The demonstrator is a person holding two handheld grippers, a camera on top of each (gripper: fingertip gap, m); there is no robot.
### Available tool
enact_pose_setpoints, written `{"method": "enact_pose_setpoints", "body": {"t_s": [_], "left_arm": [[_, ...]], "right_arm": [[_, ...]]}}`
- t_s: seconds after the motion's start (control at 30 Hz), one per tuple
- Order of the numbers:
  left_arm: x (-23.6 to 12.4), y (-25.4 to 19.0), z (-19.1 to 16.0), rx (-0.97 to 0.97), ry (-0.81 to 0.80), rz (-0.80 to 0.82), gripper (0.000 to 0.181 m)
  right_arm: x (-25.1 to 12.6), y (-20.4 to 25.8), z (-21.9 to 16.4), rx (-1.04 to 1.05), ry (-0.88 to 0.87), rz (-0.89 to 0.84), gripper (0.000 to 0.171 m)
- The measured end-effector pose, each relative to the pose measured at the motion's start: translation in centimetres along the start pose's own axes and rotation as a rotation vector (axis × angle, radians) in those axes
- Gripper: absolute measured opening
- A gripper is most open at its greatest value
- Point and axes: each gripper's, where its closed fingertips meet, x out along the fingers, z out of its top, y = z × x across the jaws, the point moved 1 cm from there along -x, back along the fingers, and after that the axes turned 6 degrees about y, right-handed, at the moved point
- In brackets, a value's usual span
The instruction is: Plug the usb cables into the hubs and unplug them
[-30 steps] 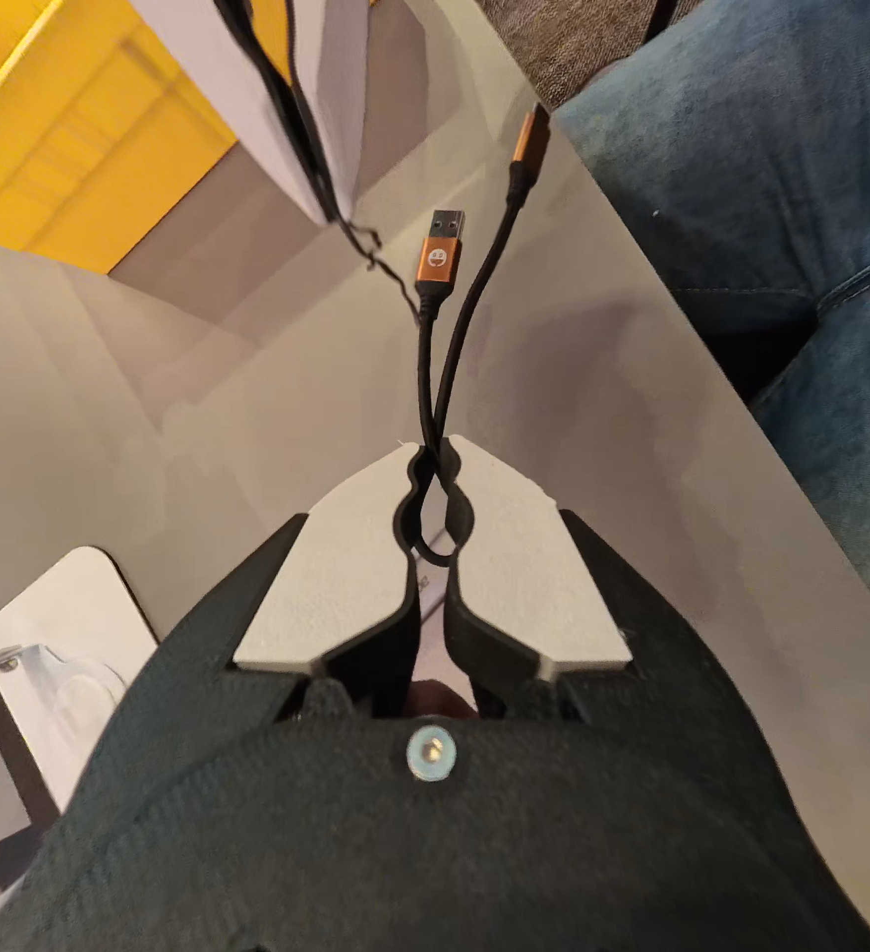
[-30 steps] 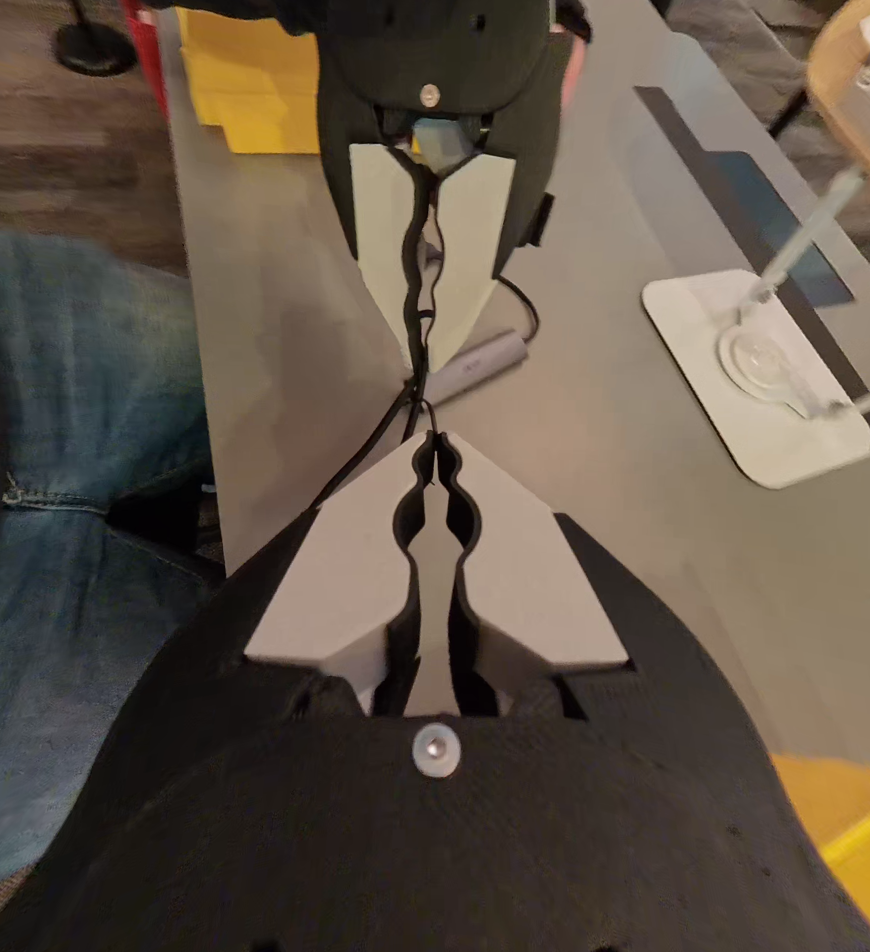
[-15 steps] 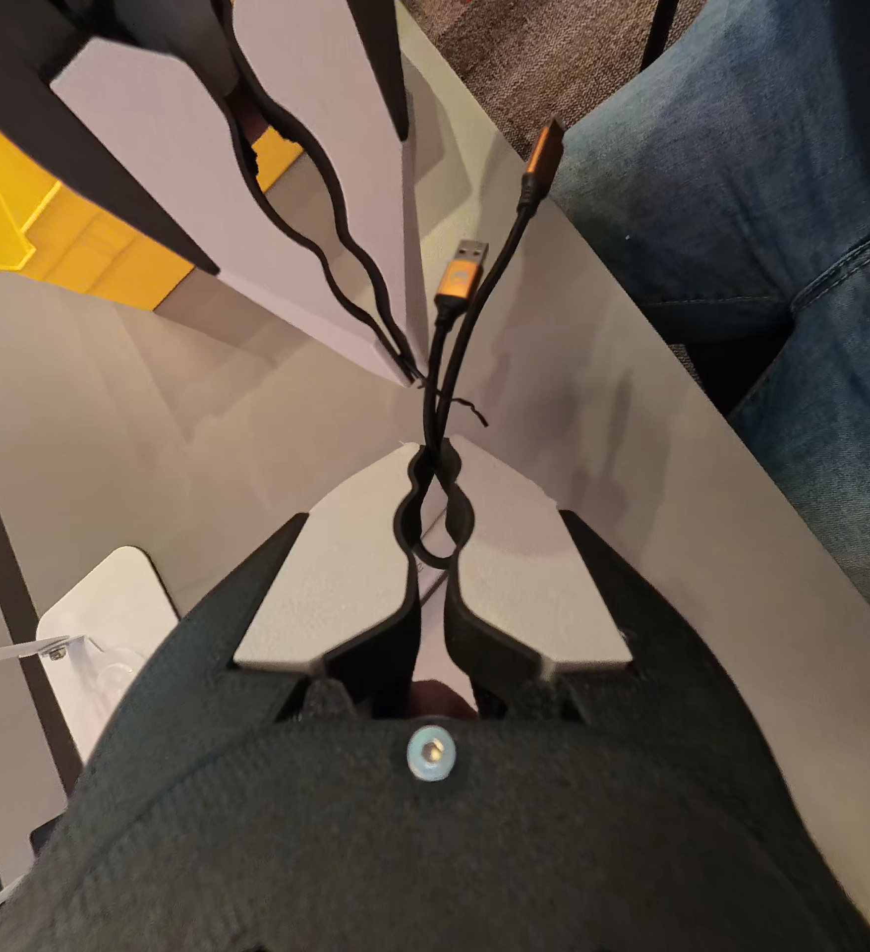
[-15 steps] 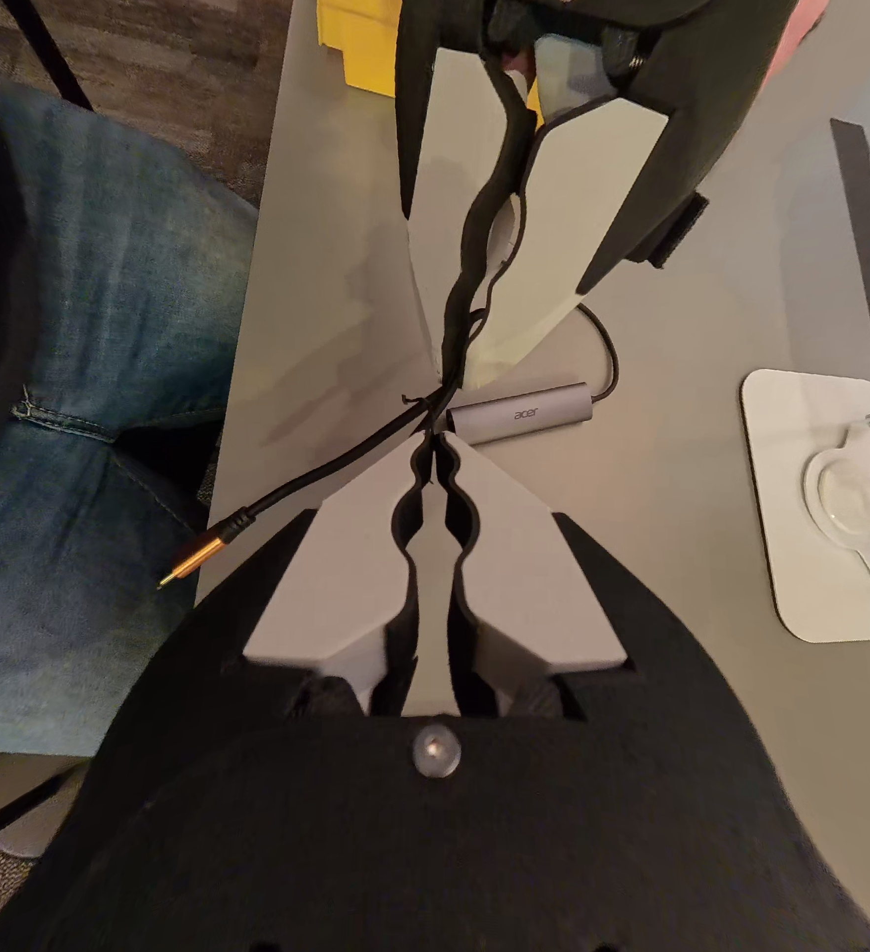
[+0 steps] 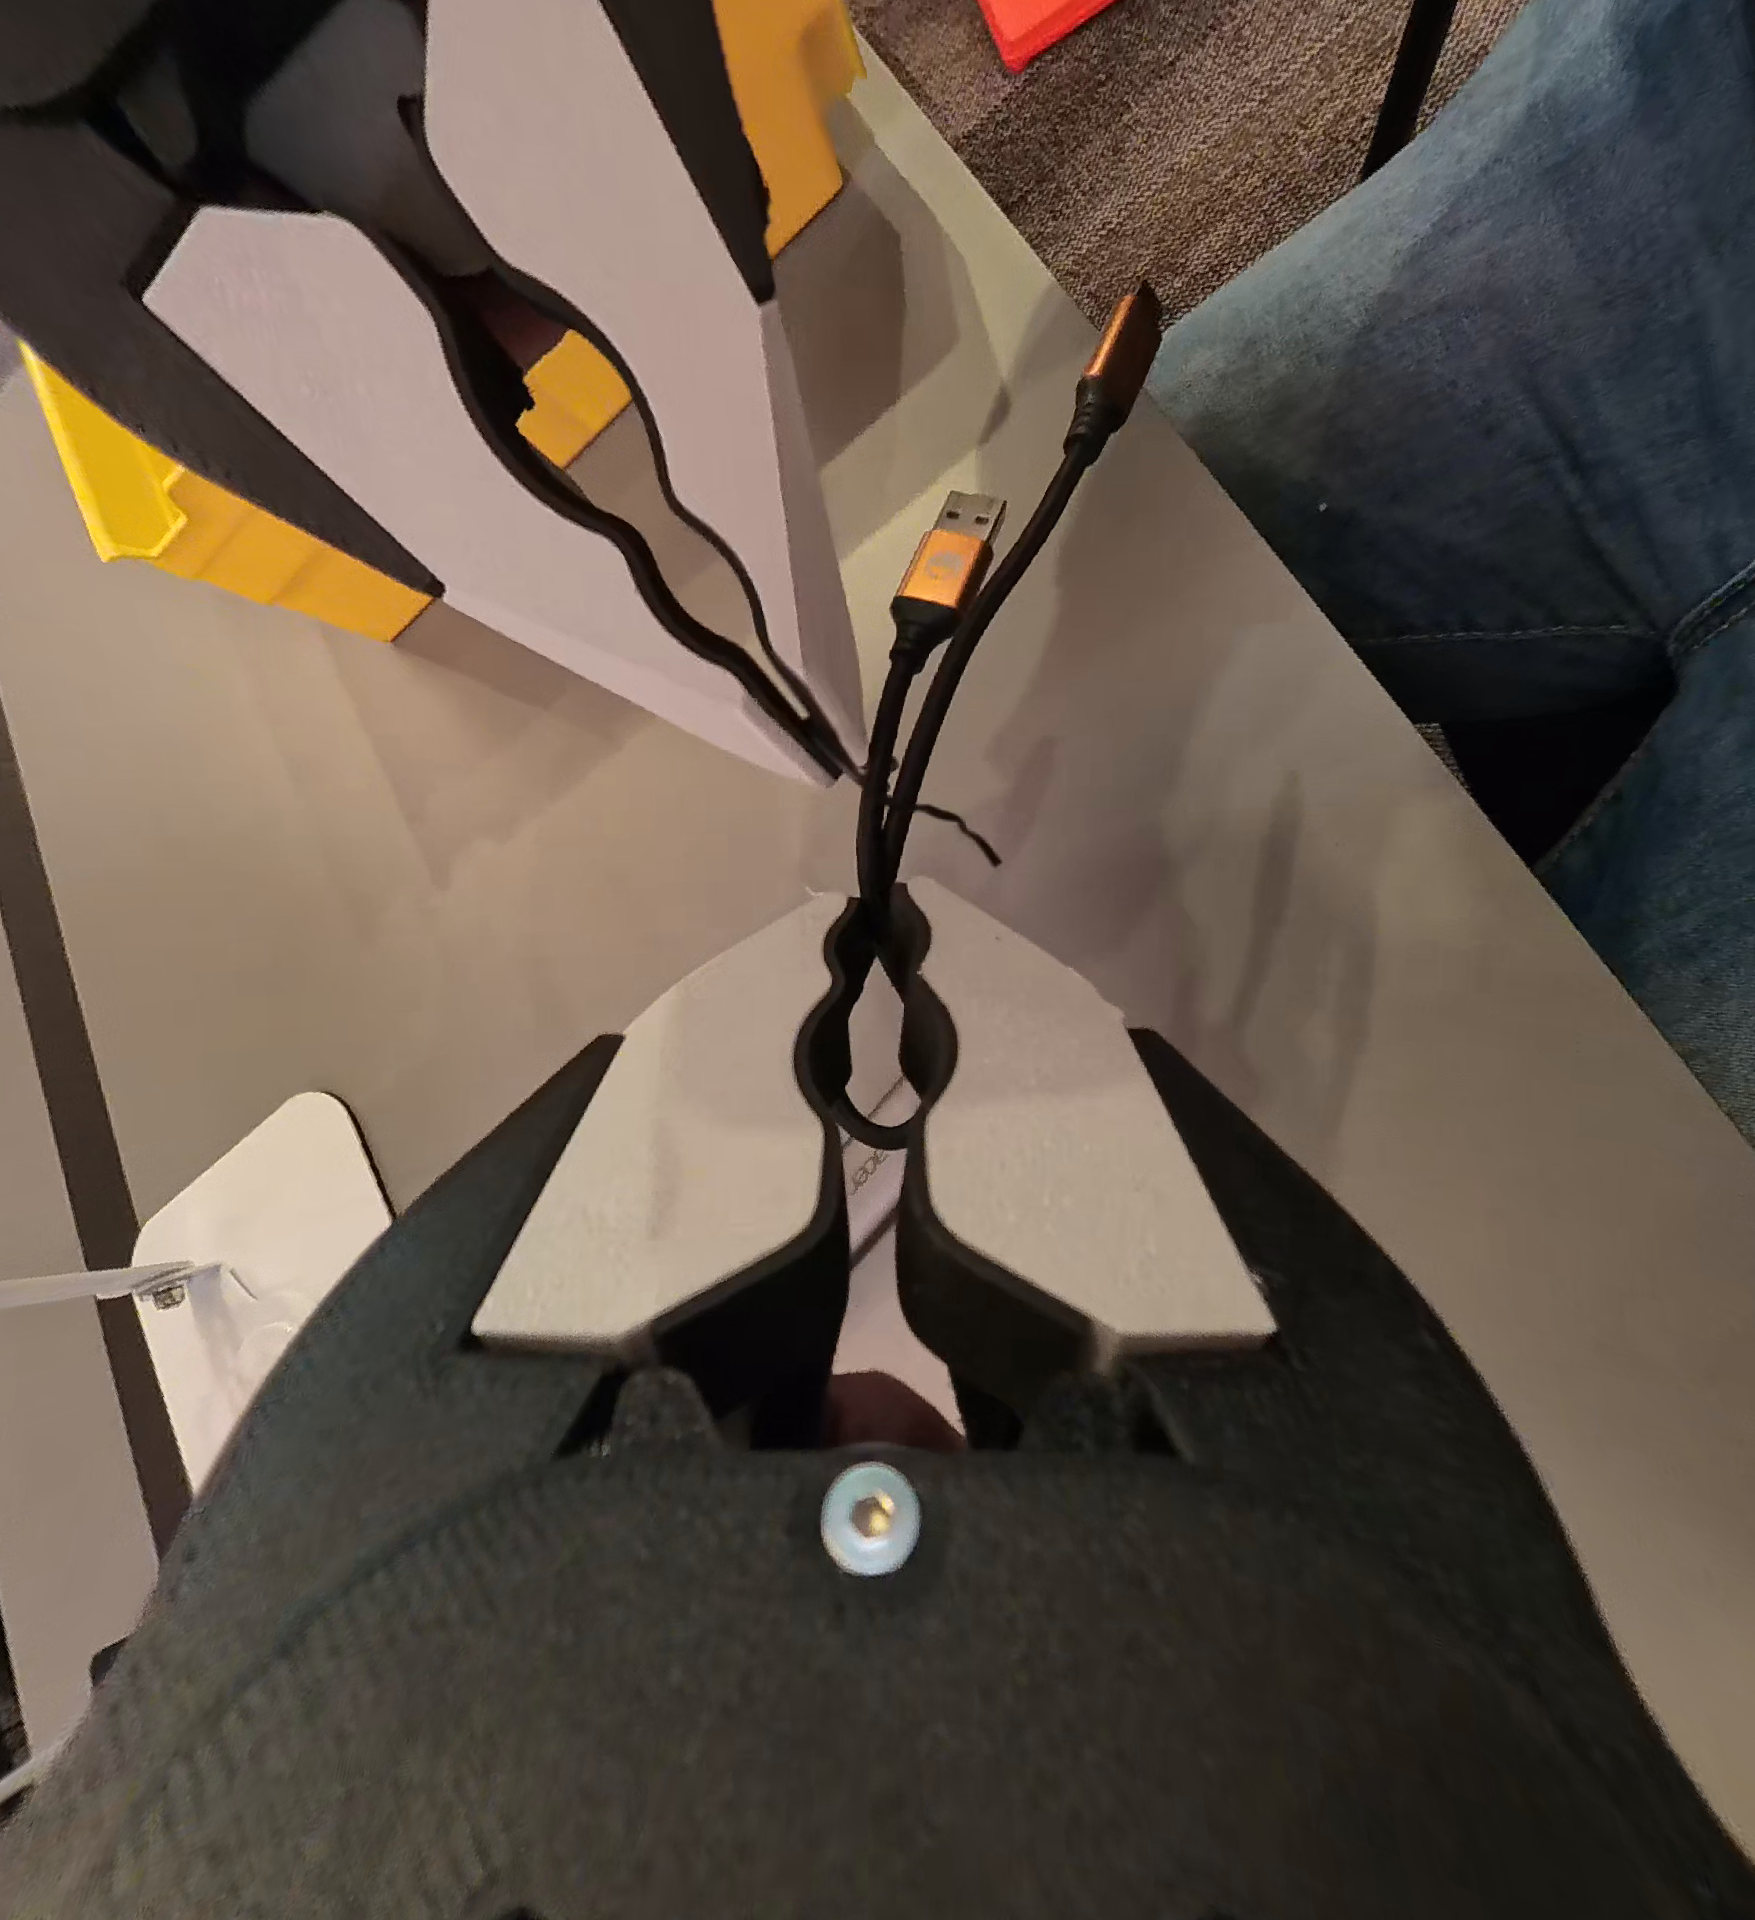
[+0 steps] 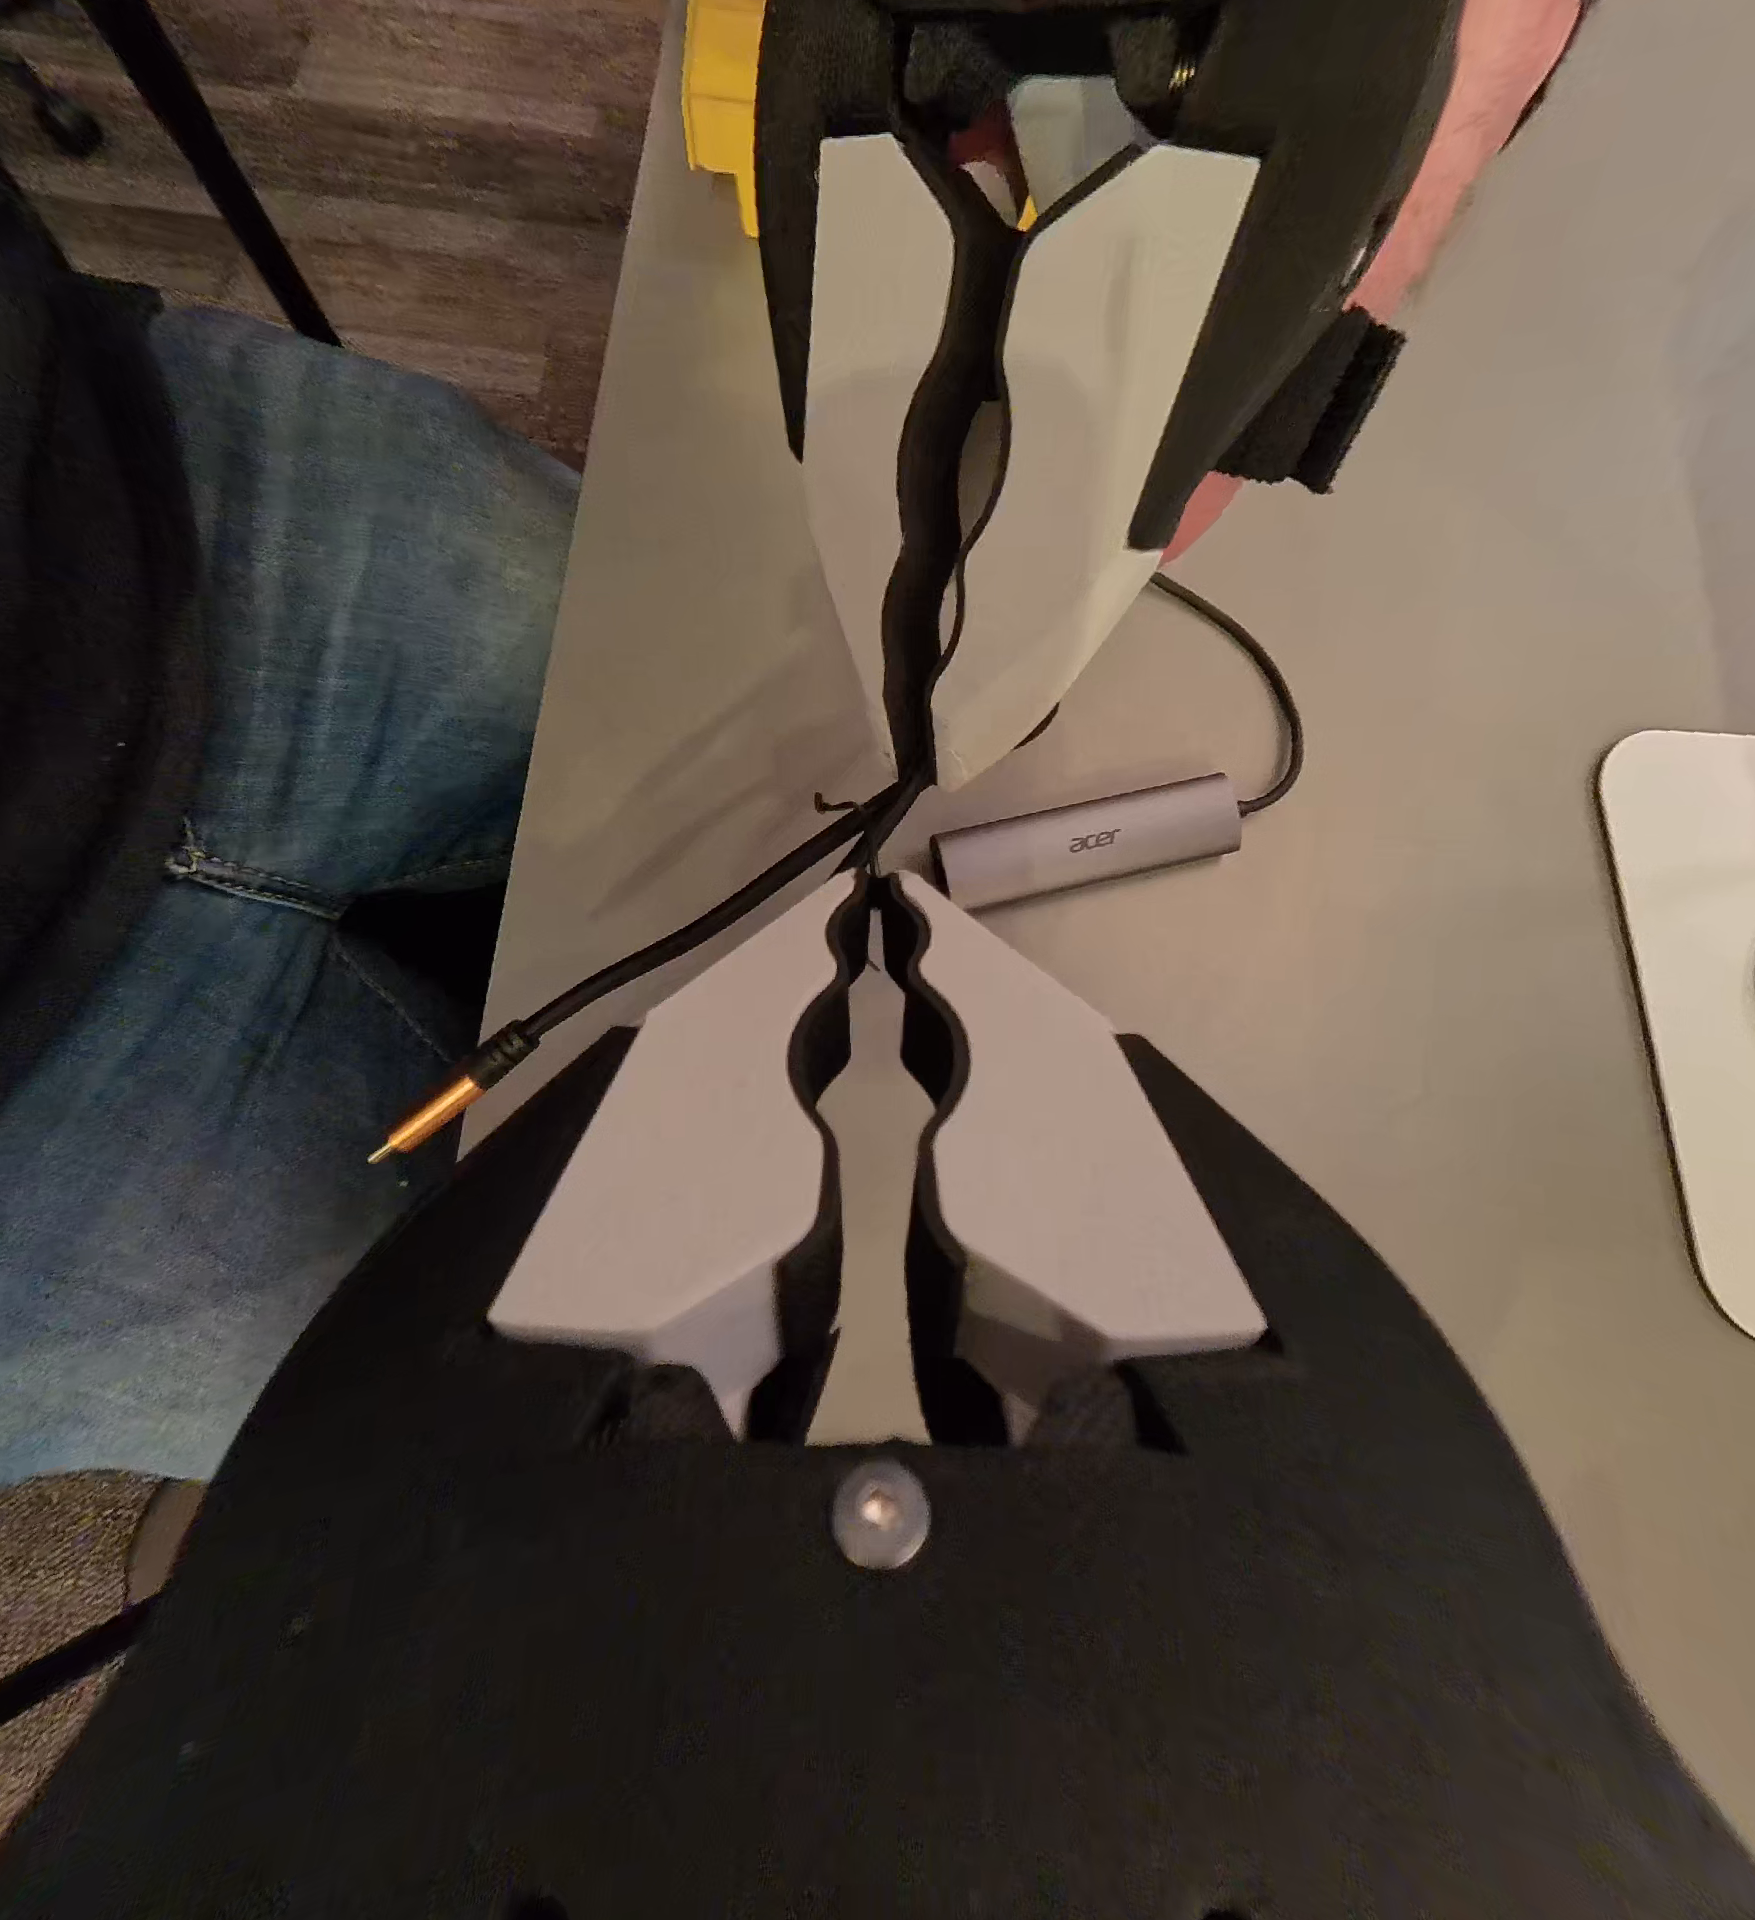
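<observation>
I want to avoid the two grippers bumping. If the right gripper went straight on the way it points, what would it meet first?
Most likely the left gripper: its tips point back at the right gripper, almost touching, with the black cable between them. The grey hub lies just right of that line. Depth is unclear.

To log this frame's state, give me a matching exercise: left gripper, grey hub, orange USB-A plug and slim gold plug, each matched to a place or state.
Things:
1. left gripper
2. grey hub
3. orange USB-A plug
4. slim gold plug

Places or states:
A. lying on the table
B. sticking out past the table edge, over the jeans
C. shut on the doubled black cable
D. unplugged, pointing away from the fingertips that hold its cable

Pairs: 1-C, 2-A, 3-D, 4-B
</observation>
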Motion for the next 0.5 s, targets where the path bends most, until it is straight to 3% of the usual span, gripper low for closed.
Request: {"method": "enact_pose_setpoints", "body": {"t_s": [0.3,0.5], "left_arm": [[0.2,0.3,0.5,0.031,0.018,0.004,0.003],[0.1,0.7,0.4,0.007,-0.004,0.027,0.004]], "right_arm": [[-0.6,0.1,-0.3,-0.113,0.180,0.020,0.002],[-2.0,-0.8,0.3,-0.062,0.136,-0.044,0.007]]}}
